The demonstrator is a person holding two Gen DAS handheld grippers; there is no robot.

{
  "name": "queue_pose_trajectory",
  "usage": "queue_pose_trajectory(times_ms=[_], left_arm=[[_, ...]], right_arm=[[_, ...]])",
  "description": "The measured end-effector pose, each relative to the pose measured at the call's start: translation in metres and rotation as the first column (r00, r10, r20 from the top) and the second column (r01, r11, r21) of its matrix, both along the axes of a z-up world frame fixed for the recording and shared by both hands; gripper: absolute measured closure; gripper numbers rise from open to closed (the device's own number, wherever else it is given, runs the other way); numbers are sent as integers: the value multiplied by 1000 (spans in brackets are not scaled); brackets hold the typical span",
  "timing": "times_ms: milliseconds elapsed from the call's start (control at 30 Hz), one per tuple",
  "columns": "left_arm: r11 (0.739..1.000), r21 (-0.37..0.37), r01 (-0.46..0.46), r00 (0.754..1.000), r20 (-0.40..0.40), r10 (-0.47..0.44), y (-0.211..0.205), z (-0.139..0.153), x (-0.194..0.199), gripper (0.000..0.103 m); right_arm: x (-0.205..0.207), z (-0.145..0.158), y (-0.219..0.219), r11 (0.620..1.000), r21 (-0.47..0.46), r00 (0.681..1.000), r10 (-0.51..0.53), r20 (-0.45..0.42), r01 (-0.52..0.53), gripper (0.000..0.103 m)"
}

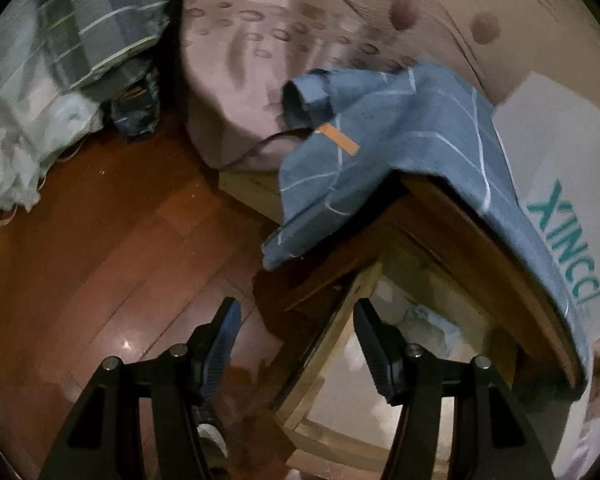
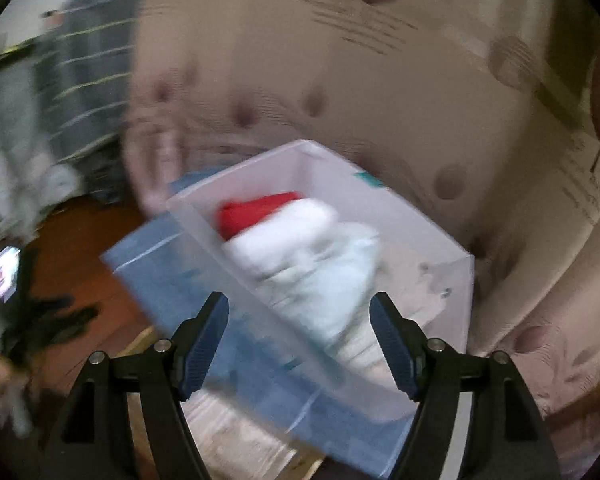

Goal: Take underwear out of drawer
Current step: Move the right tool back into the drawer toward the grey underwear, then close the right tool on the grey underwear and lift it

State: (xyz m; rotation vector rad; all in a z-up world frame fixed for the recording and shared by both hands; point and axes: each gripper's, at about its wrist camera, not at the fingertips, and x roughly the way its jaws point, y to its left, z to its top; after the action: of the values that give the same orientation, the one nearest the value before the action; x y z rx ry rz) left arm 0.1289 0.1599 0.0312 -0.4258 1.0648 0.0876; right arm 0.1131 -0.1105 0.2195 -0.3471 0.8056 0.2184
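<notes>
In the left wrist view my left gripper (image 1: 296, 320) hangs open over the pulled-out wooden drawer (image 1: 340, 320), whose side wall runs between the fingers without being pinched. A pale blue and white piece of underwear (image 1: 424, 318) lies inside the drawer. The right wrist view is blurred. There my right gripper (image 2: 300, 320) is open above a clear plastic bin (image 2: 236, 172) that holds a red garment (image 2: 256, 208) and a pale white-blue bundle of underwear (image 2: 332, 280). The bundle rests in the bin; the pads do not press on it.
A blue lined cloth (image 1: 400, 132) covers the nightstand top and hangs over its edge; the bin stands on this blue cloth (image 2: 160, 272). A white lettered box (image 1: 560, 168) sits at the right. The pink bed (image 1: 240, 80) is behind, a plaid blanket (image 1: 92, 20) at the left, wooden floor (image 1: 120, 220) below.
</notes>
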Motion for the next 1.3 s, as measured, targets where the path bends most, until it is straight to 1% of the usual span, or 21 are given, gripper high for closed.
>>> queue_pose_trajectory(times_ms=[33, 100, 167, 233, 300, 333, 367, 433, 467, 533, 567, 600, 700, 800, 900, 1000, 1067, 1133, 1167, 1233, 1300], left_arm=[[1000, -9, -11, 1000, 2, 11, 3, 1, -1, 43], [1000, -10, -13, 1000, 5, 13, 6, 3, -3, 43], [1000, 8, -30, 999, 12, 30, 8, 6, -6, 43], [999, 8, -52, 999, 17, 51, 12, 7, -8, 43], [996, 5, -92, 996, 5, 92, 21, 5, -9, 43], [994, -1, -111, 994, -1, 111, 25, 4, -9, 43], [990, 1, -138, 990, -8, 138, 30, 4, -10, 43], [984, 2, -176, 984, 9, 176, 37, 8, -14, 43], [982, 8, -187, 982, 33, 187, 39, 13, -17, 43], [980, 47, -195, 979, 61, 192, 40, 19, -18, 43], [979, 54, -198, 979, 62, 195, 41, 20, -17, 43], [978, 55, -202, 978, 58, 199, 42, 19, -17, 43], [977, 22, -214, 977, 19, 213, 48, 12, -16, 43], [977, -1, -213, 977, -20, 212, 51, 5, -14, 43], [977, 1, -213, 977, -18, 213, 51, 6, -14, 43], [979, 5, -206, 979, -4, 206, 49, 9, -15, 43], [983, 0, -185, 983, -13, 185, 46, 7, -13, 43], [985, -5, -173, 985, -23, 173, 43, 5, -11, 43], [986, -5, -167, 986, -27, 166, 41, 5, -10, 43], [988, -4, -158, 987, -32, 157, 39, 4, -9, 43], [988, -8, -157, 987, -36, 156, 38, 3, -9, 43]], right_arm=[[-10, -5, 6, 999, 27, 999, 39, -33, -38, 28], [-23, -19, 23, 992, 50, 988, 123, -97, -118, 28], [-32, -44, 41, 980, 15, 969, 196, -148, -196, 28], [-36, -76, 60, 961, -45, 945, 258, -202, -272, 29], [-35, -105, 72, 948, -61, 921, 286, -263, -312, 32], [-34, -121, 78, 944, -70, 912, 291, -290, -323, 36], [-31, -134, 83, 942, -73, 904, 290, -315, -327, 36], [-28, -163, 93, 936, -71, 883, 298, -363, -345, 37], [-26, -176, 99, 930, -87, 877, 303, -372, -358, 37], [-18, -197, 108, 918, -118, 867, 307, -393, -379, 37], [-13, -207, 111, 910, -135, 860, 311, -405, -392, 38], [-11, -218, 116, 895, -169, 855, 317, -409, -413, 39], [-1, -245, 125, 845, -260, 841, 336, -424, -468, 40], [6, -269, 130, 793, -361, 846, 334, -417, -491, 40], [11, -287, 130, 749, -418, 842, 348, -412, -514, 40], [15, -305, 133, 716, -457, 840, 357, -409, -527, 40], [19, -318, 135, 705, -459, 830, 356, -431, -541, 40], [21, -330, 135, 681, -489, 831, 362, -421, -545, 37], [21, -333, 136, 678, -492, 831, 362, -422, -546, 37], [27, -337, 132, 696, -481, 836, 347, -424, -533, 37], [31, -342, 129, 700, -472, 833, 344, -434, -535, 35]])
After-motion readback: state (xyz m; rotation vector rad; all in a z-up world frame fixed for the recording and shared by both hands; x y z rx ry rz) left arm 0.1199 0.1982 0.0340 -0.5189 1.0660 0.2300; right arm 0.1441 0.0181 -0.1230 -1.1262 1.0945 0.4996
